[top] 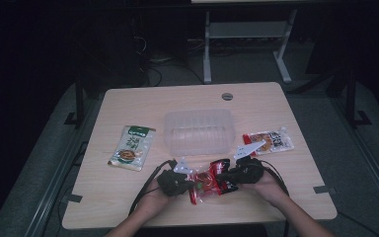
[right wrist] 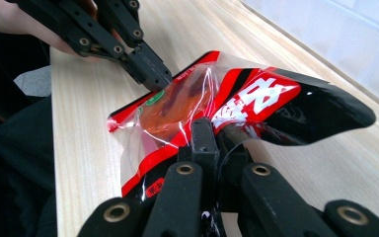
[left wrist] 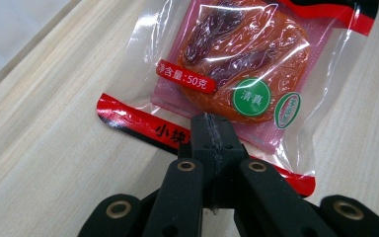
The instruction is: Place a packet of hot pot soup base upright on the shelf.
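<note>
A red-and-black clear plastic snack packet [top: 209, 181] stretches between the left gripper [left wrist: 212, 129] and right gripper [right wrist: 212, 136], each pinching an edge.

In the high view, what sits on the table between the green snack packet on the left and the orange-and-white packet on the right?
A clear plastic tub, open side up and apparently empty, stands between the green snack packet and the orange-and-white packet, as the high view shows.

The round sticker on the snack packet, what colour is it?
Green with white characters, on the round sticker; clearest in the left gripper view.
</note>
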Demonstrator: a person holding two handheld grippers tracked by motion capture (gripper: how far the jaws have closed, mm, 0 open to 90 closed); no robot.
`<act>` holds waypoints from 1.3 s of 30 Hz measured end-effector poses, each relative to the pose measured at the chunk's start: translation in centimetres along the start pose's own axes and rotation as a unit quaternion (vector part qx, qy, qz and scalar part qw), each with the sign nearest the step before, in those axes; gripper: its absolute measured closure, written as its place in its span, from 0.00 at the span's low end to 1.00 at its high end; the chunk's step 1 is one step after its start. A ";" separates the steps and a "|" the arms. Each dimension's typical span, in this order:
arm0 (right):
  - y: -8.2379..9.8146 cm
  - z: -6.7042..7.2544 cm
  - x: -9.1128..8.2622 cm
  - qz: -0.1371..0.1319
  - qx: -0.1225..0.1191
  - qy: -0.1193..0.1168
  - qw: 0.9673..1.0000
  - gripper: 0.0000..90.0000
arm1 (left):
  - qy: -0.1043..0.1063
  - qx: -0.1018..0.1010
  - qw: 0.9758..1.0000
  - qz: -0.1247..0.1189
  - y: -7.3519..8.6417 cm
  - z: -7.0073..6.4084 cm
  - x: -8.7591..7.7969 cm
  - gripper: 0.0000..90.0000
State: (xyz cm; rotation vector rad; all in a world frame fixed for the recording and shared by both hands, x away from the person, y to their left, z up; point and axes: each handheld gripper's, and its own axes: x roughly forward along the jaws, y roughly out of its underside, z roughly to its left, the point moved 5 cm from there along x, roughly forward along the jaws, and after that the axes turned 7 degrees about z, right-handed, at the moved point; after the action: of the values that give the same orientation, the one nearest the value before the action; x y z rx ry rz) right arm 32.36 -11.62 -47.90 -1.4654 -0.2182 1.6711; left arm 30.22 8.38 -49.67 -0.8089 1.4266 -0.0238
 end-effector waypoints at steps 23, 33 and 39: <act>-2.3 2.7 -2.5 -0.076 -0.031 -0.069 0.994 1.00 | 0.051 0.007 0.997 -0.059 -1.0 -0.5 -1.0 1.00; -2.5 2.9 -3.4 -0.092 -0.044 -0.070 0.992 1.00 | 0.057 0.001 0.996 -0.065 -0.3 0.4 -2.8 0.84; -2.9 3.1 -4.1 -0.099 -0.049 -0.066 0.992 1.00 | 0.066 -0.018 0.996 -0.059 0.7 0.8 -3.8 0.68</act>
State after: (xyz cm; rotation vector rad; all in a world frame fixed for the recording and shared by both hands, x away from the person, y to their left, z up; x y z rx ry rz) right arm 30.75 -11.53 -42.24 -1.3573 -0.5098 1.6140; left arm 29.89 11.10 -46.84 -0.9344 1.5041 -0.1455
